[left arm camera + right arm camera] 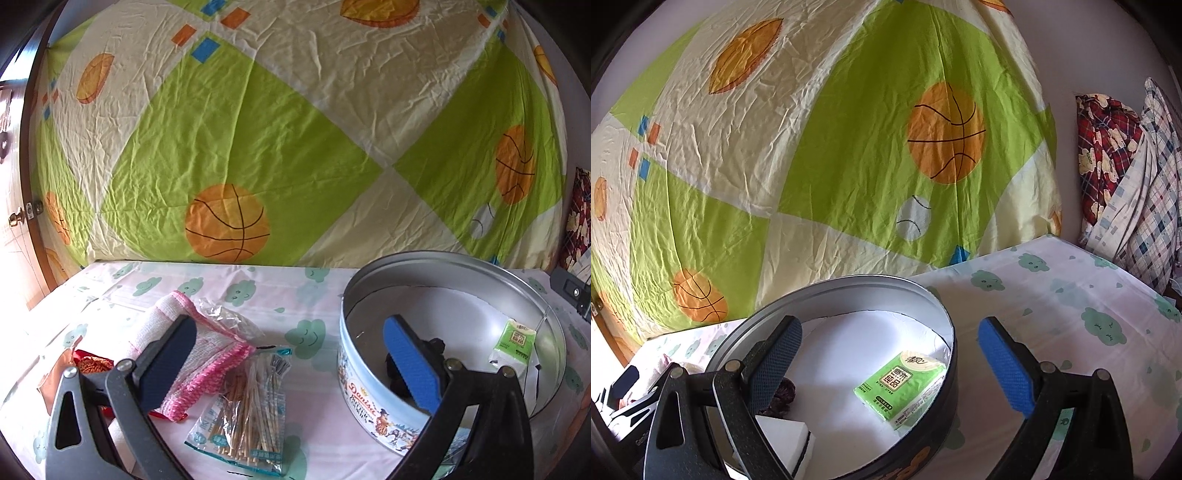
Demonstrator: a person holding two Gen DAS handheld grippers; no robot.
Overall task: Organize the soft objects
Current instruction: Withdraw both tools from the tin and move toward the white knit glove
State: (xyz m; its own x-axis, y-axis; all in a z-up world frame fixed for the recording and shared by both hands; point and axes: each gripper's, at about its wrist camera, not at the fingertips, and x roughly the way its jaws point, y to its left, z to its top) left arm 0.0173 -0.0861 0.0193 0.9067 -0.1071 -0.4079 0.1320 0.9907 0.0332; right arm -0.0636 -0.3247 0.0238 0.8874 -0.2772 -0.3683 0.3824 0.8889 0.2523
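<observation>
Left gripper [291, 354] jaws wide, empty, over toothpick packet [245, 413] and pink-edged cloth [207, 354] near bed's front edge. Right gripper [890, 362] jaws wide, empty, straddling round tin [849, 295] wall. Green tissue pack [901, 387], white sponge [786, 439], dark item inside tin, toward bed's right side.

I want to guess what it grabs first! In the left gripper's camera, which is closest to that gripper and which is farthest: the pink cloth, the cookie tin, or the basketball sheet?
From the left gripper:
1. Pink cloth, under the left finger.
2. Cookie tin, to the right; almost as close, so a near tie.
3. Basketball sheet, hanging at the back.
</observation>
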